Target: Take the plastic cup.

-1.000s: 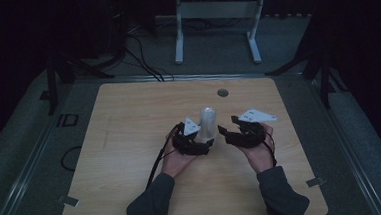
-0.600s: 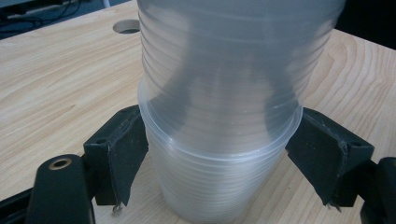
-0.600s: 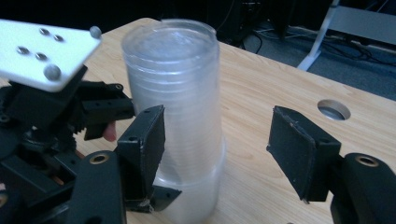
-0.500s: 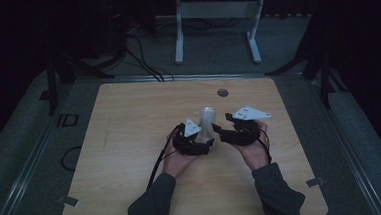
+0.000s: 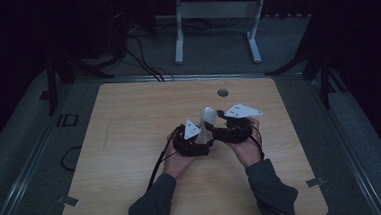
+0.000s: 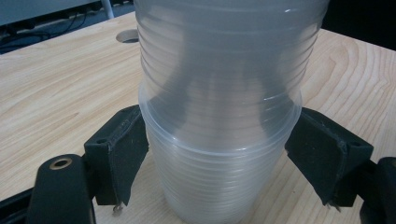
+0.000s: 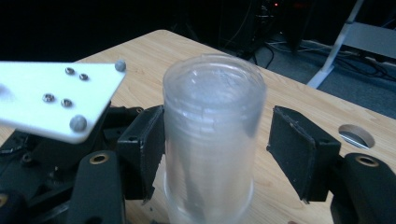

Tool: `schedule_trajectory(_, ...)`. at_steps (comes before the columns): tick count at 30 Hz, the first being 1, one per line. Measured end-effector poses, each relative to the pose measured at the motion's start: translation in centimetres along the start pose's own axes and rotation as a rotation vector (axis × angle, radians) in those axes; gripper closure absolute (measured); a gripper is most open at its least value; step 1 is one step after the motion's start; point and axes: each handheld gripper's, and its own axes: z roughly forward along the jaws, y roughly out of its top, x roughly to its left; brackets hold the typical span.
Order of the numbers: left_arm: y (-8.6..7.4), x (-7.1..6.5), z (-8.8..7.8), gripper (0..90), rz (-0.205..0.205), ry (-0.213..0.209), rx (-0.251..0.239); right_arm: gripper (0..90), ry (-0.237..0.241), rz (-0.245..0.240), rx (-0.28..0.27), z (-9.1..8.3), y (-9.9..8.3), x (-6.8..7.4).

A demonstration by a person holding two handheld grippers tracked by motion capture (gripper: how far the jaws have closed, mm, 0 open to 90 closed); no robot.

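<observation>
Fingers (image 6: 123,149) of the left gripper (image 5: 194,137) are being pressed against the lower cup of the stack of clear cups (image 6: 219,116), just under its rim, the jaws having just been closing with the stack between them. This hold is best being kept firm but light, since thin ribbed walls are likely being dented by any harder squeeze. The stack is being kept upright on the table (image 5: 130,141), a little right of its middle and well clear of the near edge. It is being seen as translucent, finely ridged plastic, one cup seated in another; whether the top is open cannot be told. Around the upper cup the right gripper (image 7: 215,154) is being held partly open, one pad touching and the other finger (image 7: 299,149) just apart. Closing squarely here, then lifting straight up, is being judged wisest.
</observation>
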Motion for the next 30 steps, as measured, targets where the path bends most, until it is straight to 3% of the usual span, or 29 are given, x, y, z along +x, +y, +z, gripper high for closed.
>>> schedule_trajectory(13, -0.1, 0.0, 0.0, 21.4, -0.008, -0.002, -0.018, 36.2, 0.034, 0.011, -0.011, 1.9, 0.4, -0.2)
schedule_trajectory(23, 0.0, -0.2, 0.3, 19.9, -0.025, 0.001, -0.061, 38.0, 0.025, 0.042, -0.027, 1.8, 0.2, -0.3)
schedule_trajectory(30, 0.0, -0.1, 0.4, 20.6, -0.022, 0.006, -0.063, 38.1, 0.02, 0.037, -0.028, 1.7, 0.4, -0.1)
